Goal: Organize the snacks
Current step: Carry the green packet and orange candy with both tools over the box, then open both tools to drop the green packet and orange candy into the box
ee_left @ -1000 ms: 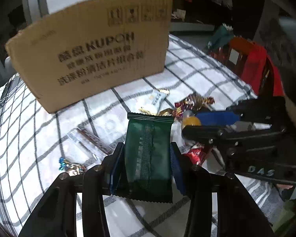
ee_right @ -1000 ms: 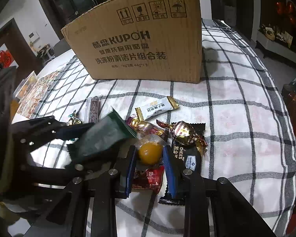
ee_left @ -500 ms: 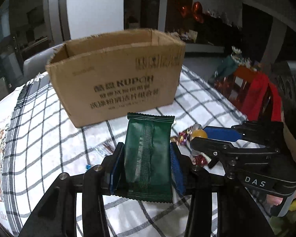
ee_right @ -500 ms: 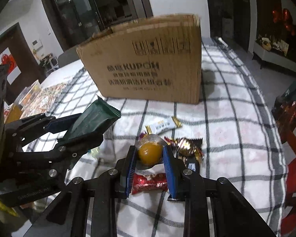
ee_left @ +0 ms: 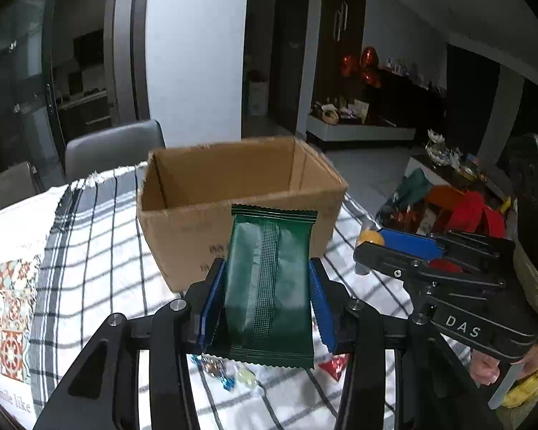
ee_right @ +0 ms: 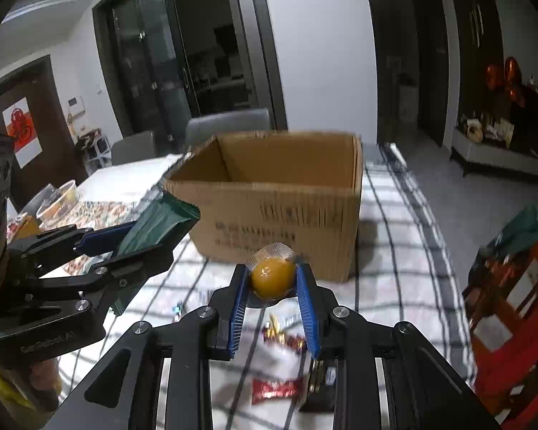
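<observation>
Left gripper (ee_left: 267, 297): clamps dark green foil snack packet (ee_left: 269, 283), long axis toward the box.
Right gripper (ee_right: 272, 286): grips round yellow wrapped jelly (ee_right: 272, 275).
Open brown cardboard box (ee_left: 240, 215): frame centre, ahead of both (left looks nearer).

A home dining room — checked tablecloth (ee_left: 89, 251), grey chairs (ee_left: 114, 147), a sideboard (ee_left: 362, 130) of ornaments.

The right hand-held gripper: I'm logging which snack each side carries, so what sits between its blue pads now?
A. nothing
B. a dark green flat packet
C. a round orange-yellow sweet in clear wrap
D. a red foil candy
C: in the right wrist view the right hand-held gripper is shut on the round orange-yellow sweet; the dark green packet is in the left hand-held gripper.
</observation>
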`<state>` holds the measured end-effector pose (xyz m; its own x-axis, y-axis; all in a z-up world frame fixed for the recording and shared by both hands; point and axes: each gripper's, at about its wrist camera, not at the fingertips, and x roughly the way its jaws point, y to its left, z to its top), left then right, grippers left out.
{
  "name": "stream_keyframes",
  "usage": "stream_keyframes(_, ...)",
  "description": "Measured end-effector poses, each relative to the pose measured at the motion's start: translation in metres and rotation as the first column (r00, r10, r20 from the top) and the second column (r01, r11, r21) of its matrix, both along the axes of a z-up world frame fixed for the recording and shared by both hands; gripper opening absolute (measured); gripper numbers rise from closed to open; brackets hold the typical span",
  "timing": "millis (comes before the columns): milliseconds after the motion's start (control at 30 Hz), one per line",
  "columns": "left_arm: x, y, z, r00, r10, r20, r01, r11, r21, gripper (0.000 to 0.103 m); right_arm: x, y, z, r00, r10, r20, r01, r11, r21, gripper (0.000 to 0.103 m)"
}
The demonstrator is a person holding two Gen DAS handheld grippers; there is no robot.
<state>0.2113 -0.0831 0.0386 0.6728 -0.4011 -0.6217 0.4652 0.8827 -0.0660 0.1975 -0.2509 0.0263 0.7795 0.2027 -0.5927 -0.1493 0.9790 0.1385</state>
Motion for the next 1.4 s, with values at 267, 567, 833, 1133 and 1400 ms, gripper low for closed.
stream_keyframes(267,0.021,0.006,0.024,0.999,0.018,0.033,-0.018,1.000,-0.002,0.045,0.023,0.003,0.029,0.997,0.003,0.071,-0.002,1.000,-0.009,0.029)
stream_keyframes(567,0.056,0.007,0.048,0.997,0.034,0.073,-0.035,0.999,0.017,0.045,0.057,0.003,0.050,0.995,0.023,0.098,-0.020,0.999,-0.025,0.029)
stream_keyframes(833,0.093,0.005,0.052,0.997,0.041,0.070,-0.042,0.999,0.013,0.045,0.093,0.003,0.058,0.994,0.027,0.104,-0.022,0.998,-0.055,0.029)
stream_keyframes(1133,0.129,-0.008,0.048,0.995,0.076,0.062,-0.077,0.997,0.023,0.048,0.129,-0.006,0.053,0.995,-0.019,0.093,0.023,0.999,-0.044,0.030)
stream_keyframes(1400,0.117,0.000,0.043,0.988,0.126,0.093,-0.131,0.990,0.046,0.066,0.122,-0.014,0.043,0.995,-0.066,0.074,0.069,0.997,-0.034,0.047)
